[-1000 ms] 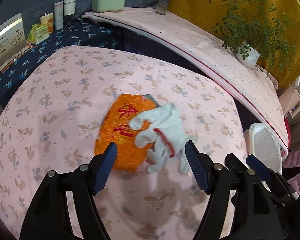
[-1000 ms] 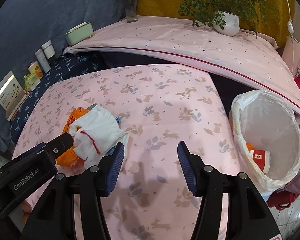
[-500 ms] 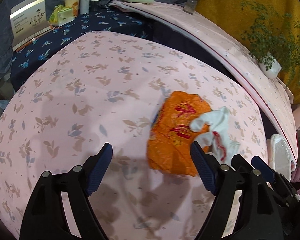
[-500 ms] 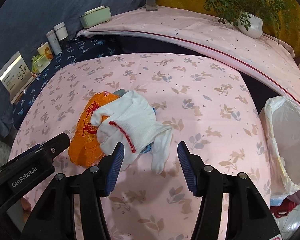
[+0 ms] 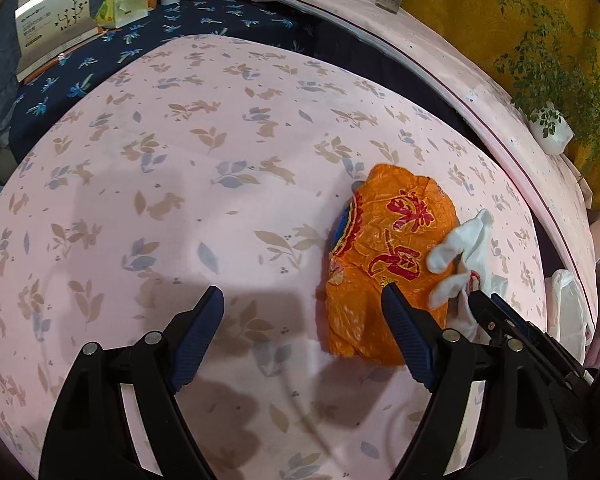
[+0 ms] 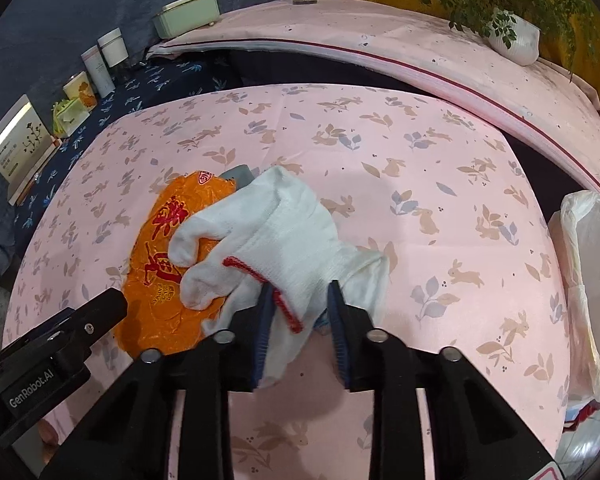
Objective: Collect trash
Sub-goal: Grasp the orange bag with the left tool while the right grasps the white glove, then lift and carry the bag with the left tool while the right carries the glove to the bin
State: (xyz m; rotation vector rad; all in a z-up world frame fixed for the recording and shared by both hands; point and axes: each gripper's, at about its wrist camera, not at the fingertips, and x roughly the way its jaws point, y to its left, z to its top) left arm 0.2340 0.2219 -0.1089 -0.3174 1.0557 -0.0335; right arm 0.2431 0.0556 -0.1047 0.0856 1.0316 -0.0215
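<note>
A white knit glove (image 6: 284, 236) with red cuff trim lies partly over an orange wrapper (image 6: 160, 264) with red characters on the pink floral tablecloth (image 6: 420, 168). My right gripper (image 6: 300, 320) has closed on the glove's cuff end. In the left wrist view the orange wrapper (image 5: 388, 264) and the glove (image 5: 464, 252) sit to the right. My left gripper (image 5: 300, 336) is open and empty above the cloth, left of the wrapper. Something blue-grey peeks out under the wrapper.
A white-lined trash bin (image 6: 592, 280) stands at the table's right edge. A potted plant (image 6: 512, 36), a green box (image 6: 188, 16), jars (image 6: 108, 56) and a card (image 6: 16, 144) stand on the surfaces behind and to the left.
My right gripper moved forward and closed on the glove's cuff. My left gripper swung left, so the wrapper and glove now sit at its right.
</note>
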